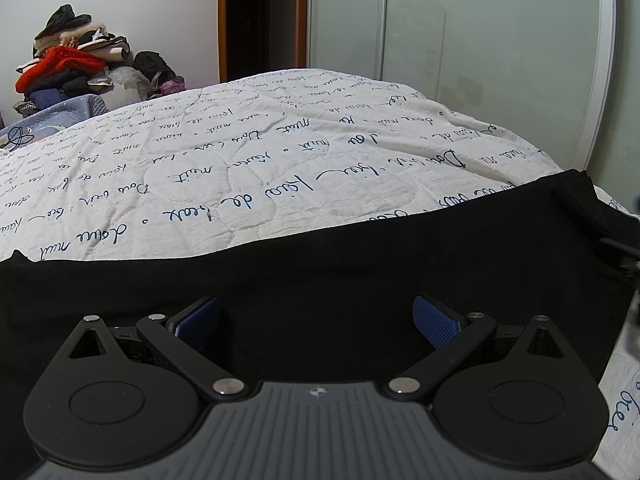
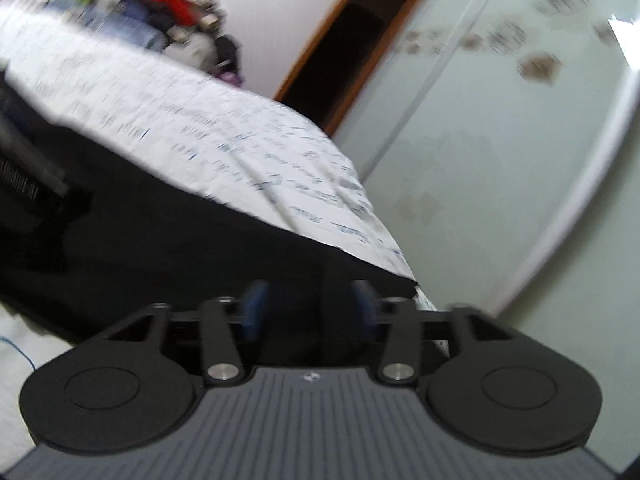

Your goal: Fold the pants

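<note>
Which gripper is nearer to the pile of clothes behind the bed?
Probably left. The left gripper faces the pile of clothes across the bed; the right gripper views it farther off.

The left gripper [image 1: 316, 320] hangs over black pants [image 1: 320, 272] with its blue fingers [image 1: 434, 322] spread wide apart. The pants lie on a bed [image 1: 240, 160] with a script-printed quilt; clothes [image 1: 68, 60] are piled beyond.

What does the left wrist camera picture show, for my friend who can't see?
The open left gripper hovers over black pants spread on a white quilt with blue writing. A clothes pile sits behind.
</note>
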A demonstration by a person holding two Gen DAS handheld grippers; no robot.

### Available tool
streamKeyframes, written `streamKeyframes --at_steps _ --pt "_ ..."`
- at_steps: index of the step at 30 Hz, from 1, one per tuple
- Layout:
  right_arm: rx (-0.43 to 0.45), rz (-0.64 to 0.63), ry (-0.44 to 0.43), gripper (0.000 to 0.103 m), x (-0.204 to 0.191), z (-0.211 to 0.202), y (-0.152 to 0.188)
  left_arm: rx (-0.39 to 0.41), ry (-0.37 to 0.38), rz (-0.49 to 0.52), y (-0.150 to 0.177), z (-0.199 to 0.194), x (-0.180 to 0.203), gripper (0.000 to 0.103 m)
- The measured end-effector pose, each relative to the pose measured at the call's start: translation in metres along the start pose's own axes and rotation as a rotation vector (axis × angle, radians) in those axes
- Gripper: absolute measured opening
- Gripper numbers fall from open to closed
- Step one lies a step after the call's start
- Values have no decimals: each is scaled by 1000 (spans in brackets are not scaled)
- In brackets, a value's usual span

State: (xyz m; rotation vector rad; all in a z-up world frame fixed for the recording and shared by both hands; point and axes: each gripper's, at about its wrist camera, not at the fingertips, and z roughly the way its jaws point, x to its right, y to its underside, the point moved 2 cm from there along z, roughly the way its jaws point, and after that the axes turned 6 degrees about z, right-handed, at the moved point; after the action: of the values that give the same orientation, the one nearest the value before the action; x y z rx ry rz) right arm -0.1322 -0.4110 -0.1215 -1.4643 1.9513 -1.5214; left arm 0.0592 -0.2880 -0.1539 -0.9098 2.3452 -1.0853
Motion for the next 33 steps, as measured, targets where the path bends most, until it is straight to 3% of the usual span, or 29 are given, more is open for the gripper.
streamKeyframes --at_steps 1,6,9,12,16,18,20,22,26,31,32,33 --pt "-1 75 -10 78 11 -2 1 0 0 0 0 0 0 103" --pt "-91 528 -69 87 81 2 23 0 0 0 0 0 0 103" --pt "-186 752 -162 89 110 19 45 0 -1 0 0 0 0 103" --pt "-206 808 -219 103 113 27 49 0 -1 0 0 1 0 103" --pt "-205 748 -276 103 93 35 31 1 0 -1 0 0 0 103" --pt "-236 591 -201 103 73 49 17 1 0 -1 0 0 0 103" --pt "-244 369 -10 103 53 61 12 3 3 -4 0 0 0 103" --pt "-207 296 80 103 52 64 11 5 7 -9 0 0 -1 103" --pt "-206 445 203 103 91 61 23 5 8 -10 0 1 -1 103" --pt "-132 840 288 103 151 21 49 6 8 -10 0 0 -1 103" --pt "-154 910 275 103 159 17 54 6 7 -10 0 0 -1 103" --pt "-185 994 193 103 166 17 59 6 7 -9 0 0 -1 103"
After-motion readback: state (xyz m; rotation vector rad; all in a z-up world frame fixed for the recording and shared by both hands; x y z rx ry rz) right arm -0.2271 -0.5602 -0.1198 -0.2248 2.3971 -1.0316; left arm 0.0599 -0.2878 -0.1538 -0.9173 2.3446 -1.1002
